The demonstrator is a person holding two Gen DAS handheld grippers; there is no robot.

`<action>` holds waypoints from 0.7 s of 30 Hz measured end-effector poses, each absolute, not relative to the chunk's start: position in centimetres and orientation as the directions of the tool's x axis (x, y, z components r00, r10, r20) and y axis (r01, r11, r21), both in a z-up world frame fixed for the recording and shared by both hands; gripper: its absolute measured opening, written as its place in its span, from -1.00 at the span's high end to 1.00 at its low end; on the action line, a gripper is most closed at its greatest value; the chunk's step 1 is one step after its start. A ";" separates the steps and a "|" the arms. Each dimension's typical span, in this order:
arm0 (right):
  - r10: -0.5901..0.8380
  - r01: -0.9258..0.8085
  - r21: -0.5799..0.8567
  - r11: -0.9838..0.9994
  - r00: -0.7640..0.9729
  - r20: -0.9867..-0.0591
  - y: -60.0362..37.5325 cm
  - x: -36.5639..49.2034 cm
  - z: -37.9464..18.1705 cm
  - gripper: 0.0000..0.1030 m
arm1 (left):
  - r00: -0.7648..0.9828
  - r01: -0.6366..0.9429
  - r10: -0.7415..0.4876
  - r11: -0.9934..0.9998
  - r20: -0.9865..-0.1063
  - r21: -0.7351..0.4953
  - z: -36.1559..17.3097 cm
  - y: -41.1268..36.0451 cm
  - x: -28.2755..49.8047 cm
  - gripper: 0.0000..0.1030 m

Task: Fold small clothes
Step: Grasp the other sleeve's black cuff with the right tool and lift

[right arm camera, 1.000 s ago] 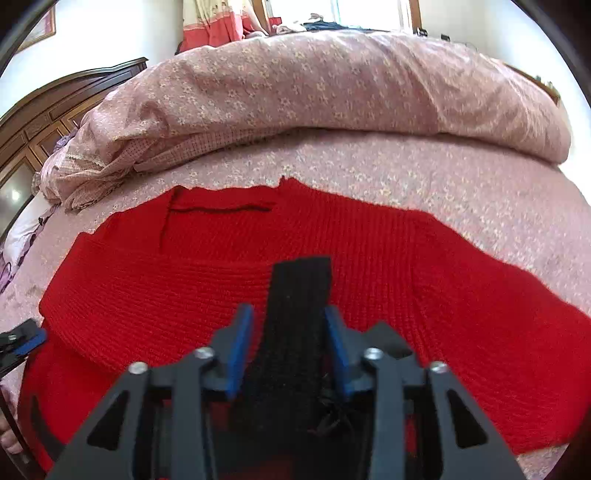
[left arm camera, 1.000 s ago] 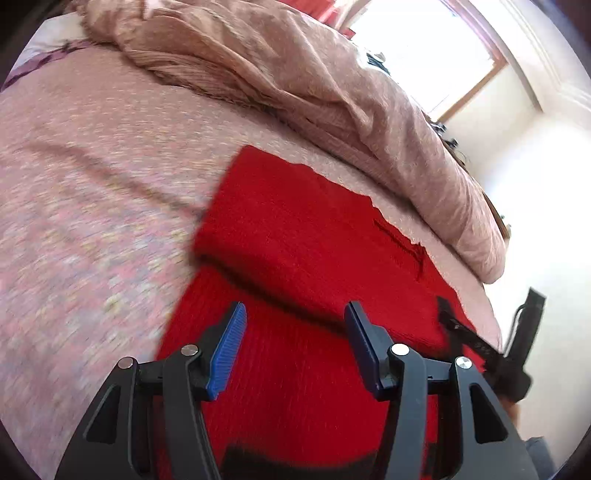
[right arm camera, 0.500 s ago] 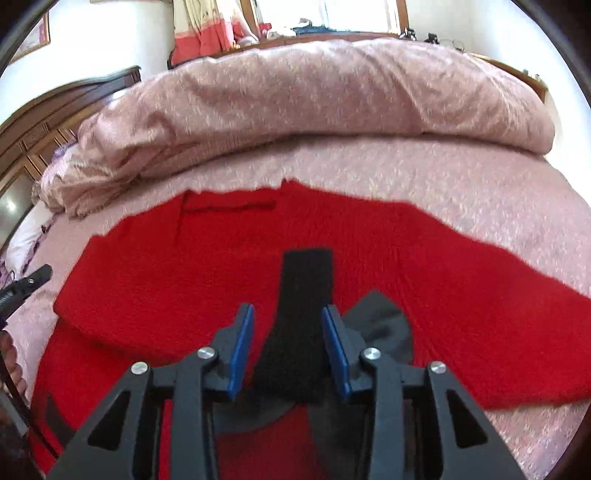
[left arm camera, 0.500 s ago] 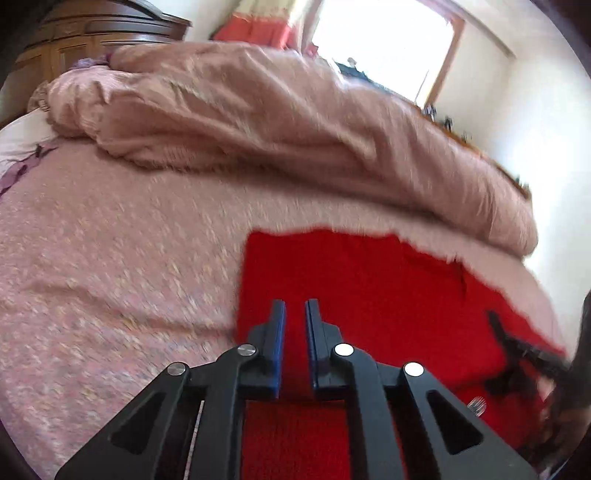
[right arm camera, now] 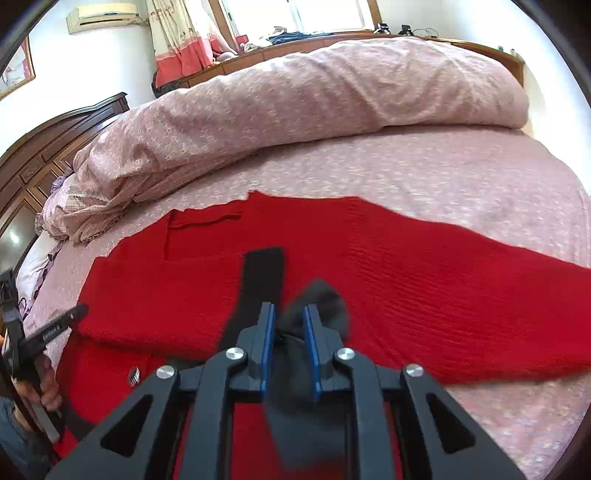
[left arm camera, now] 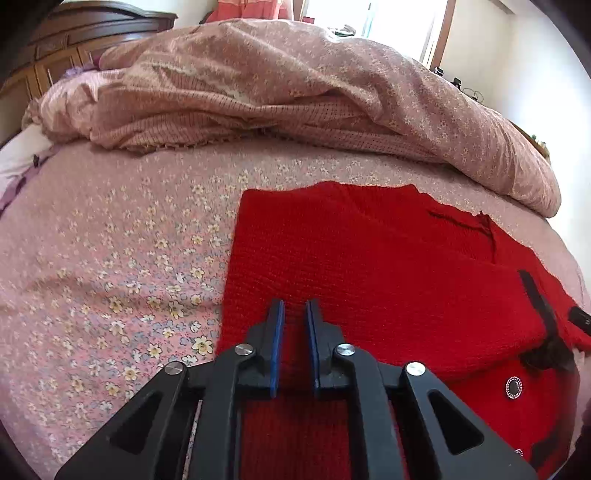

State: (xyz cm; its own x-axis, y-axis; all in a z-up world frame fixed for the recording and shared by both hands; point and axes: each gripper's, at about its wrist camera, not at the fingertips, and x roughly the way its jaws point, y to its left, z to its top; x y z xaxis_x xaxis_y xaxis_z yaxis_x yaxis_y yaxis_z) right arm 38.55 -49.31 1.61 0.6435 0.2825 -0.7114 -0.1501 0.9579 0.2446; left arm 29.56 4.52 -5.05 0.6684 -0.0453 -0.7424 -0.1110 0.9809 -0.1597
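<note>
A red knitted cardigan [left arm camera: 369,266] with black trim [left arm camera: 539,306] lies on the bed, its left sleeve folded across the body. It also shows in the right wrist view [right arm camera: 369,266]. My left gripper [left arm camera: 293,306] is nearly shut, with a narrow gap between its blue pads, and sits low over the red knit; I cannot tell if it pinches cloth. My right gripper [right arm camera: 288,314] is closed on the black trim [right arm camera: 264,273] near the cardigan's middle. The left gripper also shows at the left edge of the right wrist view [right arm camera: 55,328].
The flowered pink bedsheet [left arm camera: 110,258] spreads to the left and behind the cardigan. A bunched pink duvet [left arm camera: 295,85] lies along the far side. A dark wooden headboard [right arm camera: 55,140] stands at the left. A window [right arm camera: 325,14] is behind.
My left gripper went from wide open to nearly shut and swung to face the folded sleeve. My right gripper narrowed on the black trim and lifted it slightly.
</note>
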 end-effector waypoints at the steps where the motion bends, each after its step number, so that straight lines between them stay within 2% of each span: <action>1: 0.278 -0.140 0.248 0.959 0.650 -0.707 -50.7 37.9 1.7 0.63 | 0.681 -0.112 -0.032 0.983 -0.732 -0.147 -5.0 4.2 29.3 0.78; 6: 0.245 -0.038 0.306 0.951 0.698 -0.673 -59.8 34.5 2.0 0.49 | 0.700 -0.098 0.012 0.992 -0.714 -0.080 -4.4 1.5 27.4 0.51; 9: 0.258 0.068 0.442 0.895 0.729 -0.634 -68.0 31.8 1.3 0.48 | 0.695 -0.092 0.005 0.992 -0.719 -0.083 -4.2 -0.5 27.1 0.48; 13: 0.272 0.256 0.713 0.653 0.799 -0.536 -79.5 27.9 -1.1 0.37 | 0.677 -0.086 -0.012 0.992 -0.736 -0.096 -4.4 -2.0 27.1 0.48; 14: 0.251 0.297 0.736 0.609 0.807 -0.534 -81.1 27.3 -1.6 0.26 | 0.676 -0.096 -0.009 0.990 -0.737 -0.100 -4.5 -2.1 27.1 0.48; 15: 0.225 0.345 0.750 0.564 0.810 -0.542 -82.7 26.6 -2.3 0.23 | 0.674 -0.108 -0.007 0.988 -0.739 -0.108 -4.6 -2.0 27.2 0.47; 18: 0.180 0.424 0.786 0.450 0.819 -0.545 -85.5 24.7 -4.3 0.28 | 0.676 -0.124 -0.011 0.984 -0.737 -0.128 -4.9 -1.8 27.5 0.46; 21: 0.194 0.400 0.820 0.409 0.840 -0.507 -86.4 24.5 -5.0 0.28 | 0.670 -0.138 -0.014 0.980 -0.742 -0.143 -5.1 -1.6 27.9 0.46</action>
